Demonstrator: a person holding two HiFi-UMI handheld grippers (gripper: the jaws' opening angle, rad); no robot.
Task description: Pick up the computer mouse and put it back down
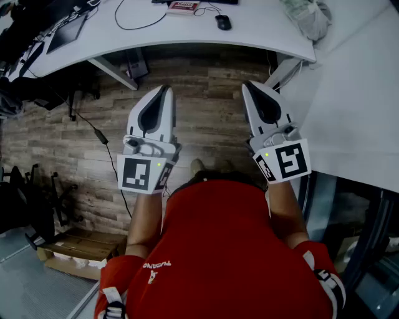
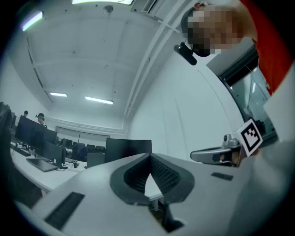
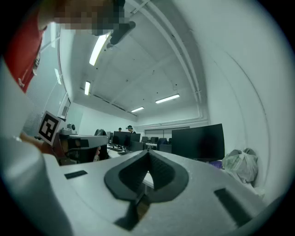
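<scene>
Two grippers up, neither at the desk (image 1: 262,30) yet. First the left gripper (image 1: 164,88): short of the desk's near edge, over wood floor, jaws pressed together tip to tip, nothing between them. Same reading in the left gripper view (image 2: 150,157). Next the computer mouse (image 1: 223,22): on the desk top, toward the far side, right of centre. Untouched, well apart from both grippers. Then the right gripper (image 1: 248,85): also short of the near edge, near the desk's right leg, jaws closed flat, empty. Confirmed in the right gripper view (image 3: 148,153).

Step, by judgement: pre-reach, pick not started. Next: carry one gripper forward past the desk edge, probably the right one as more in line with the mouse. Then open the jaws, lower them around the mouse's sides, close, lift, set back down. Must open before arrival. Risk otherwise: shoving the mouse with closed tips.

Containers, left to right:
- cardboard box (image 1: 75,252), on the floor well short of the desk's left end, contents not visible.
- small red-and-white box (image 1: 182,6), at the desk's far edge, contents unknown.
- plastic bag (image 1: 308,17), on the desk's right end, bunched and bulging, can't tell with what.
</scene>
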